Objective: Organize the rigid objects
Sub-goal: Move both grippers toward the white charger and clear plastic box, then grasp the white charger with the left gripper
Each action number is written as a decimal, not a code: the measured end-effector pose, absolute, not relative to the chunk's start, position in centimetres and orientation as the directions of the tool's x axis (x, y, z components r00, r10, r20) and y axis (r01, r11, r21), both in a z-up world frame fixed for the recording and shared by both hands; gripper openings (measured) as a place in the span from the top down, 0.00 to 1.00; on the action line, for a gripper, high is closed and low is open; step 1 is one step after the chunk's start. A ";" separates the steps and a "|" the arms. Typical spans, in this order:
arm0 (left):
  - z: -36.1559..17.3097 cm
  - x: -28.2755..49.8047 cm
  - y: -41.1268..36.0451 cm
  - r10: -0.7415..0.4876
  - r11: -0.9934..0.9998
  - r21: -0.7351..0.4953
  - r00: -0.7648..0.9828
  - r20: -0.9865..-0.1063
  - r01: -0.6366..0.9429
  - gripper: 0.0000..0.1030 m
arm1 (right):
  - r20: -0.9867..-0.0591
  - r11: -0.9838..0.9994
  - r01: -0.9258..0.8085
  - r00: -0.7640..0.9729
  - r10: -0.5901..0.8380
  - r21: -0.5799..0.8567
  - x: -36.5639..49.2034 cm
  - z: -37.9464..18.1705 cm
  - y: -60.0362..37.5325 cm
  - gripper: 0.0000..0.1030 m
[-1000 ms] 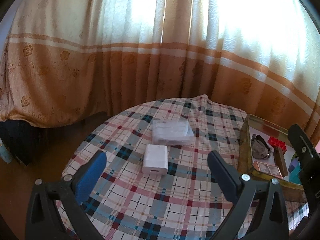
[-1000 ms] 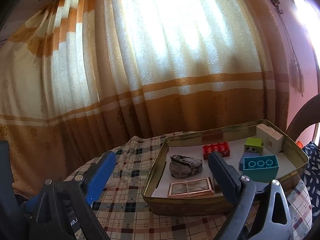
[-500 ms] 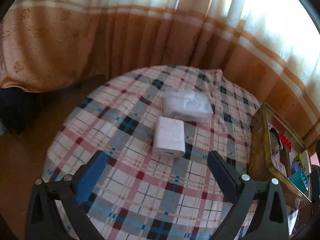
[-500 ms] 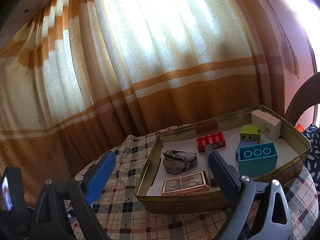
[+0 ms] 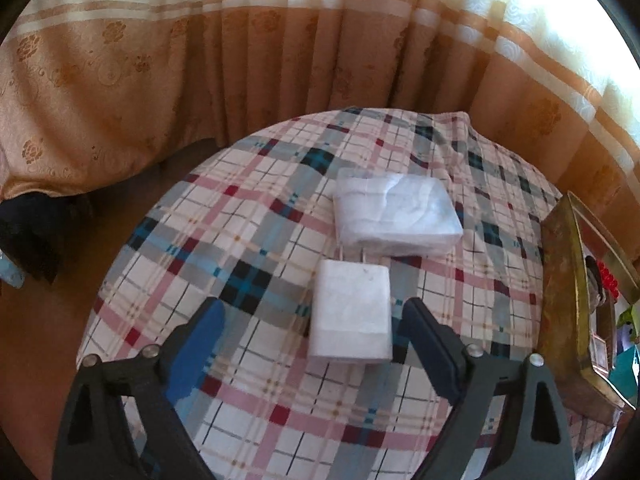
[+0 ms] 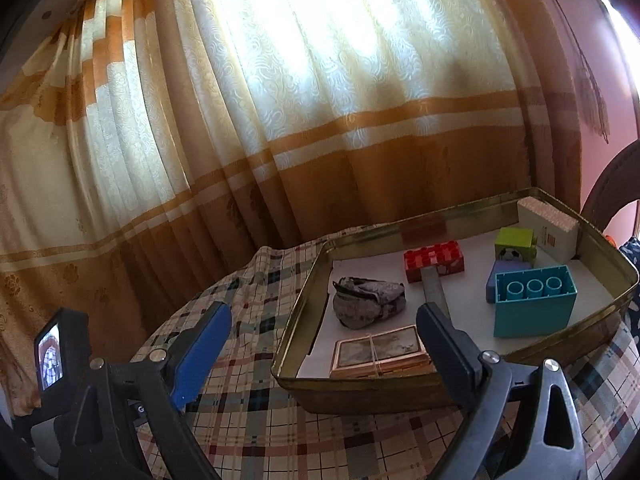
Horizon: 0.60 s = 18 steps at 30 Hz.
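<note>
Closing left tongs nearer white box

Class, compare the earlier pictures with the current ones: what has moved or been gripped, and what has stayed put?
The left gripper has tipped down and closed in on the small white box, now between its closing jaws but not yet gripped. The right gripper barely moved and holds nothing. The wrapped white packet, the tin tray and its contents stayed put.
</note>
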<state>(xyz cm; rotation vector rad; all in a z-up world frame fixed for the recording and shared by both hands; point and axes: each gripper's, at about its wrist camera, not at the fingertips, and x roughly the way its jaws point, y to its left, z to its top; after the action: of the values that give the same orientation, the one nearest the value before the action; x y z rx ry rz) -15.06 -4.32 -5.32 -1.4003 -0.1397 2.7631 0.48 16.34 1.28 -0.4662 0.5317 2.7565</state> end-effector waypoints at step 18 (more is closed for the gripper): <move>-4.8 -15.7 -2.8 0.066 -0.998 -0.043 -0.631 -0.773 -0.051 0.64 | -0.402 -0.904 -0.332 -0.892 0.209 0.268 -0.6 1.1 15.6 0.08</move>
<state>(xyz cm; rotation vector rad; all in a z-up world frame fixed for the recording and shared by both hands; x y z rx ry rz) -15.67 -2.85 -4.77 -1.3185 -0.0267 2.7798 -0.56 15.57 1.10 -0.5347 0.4820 2.7661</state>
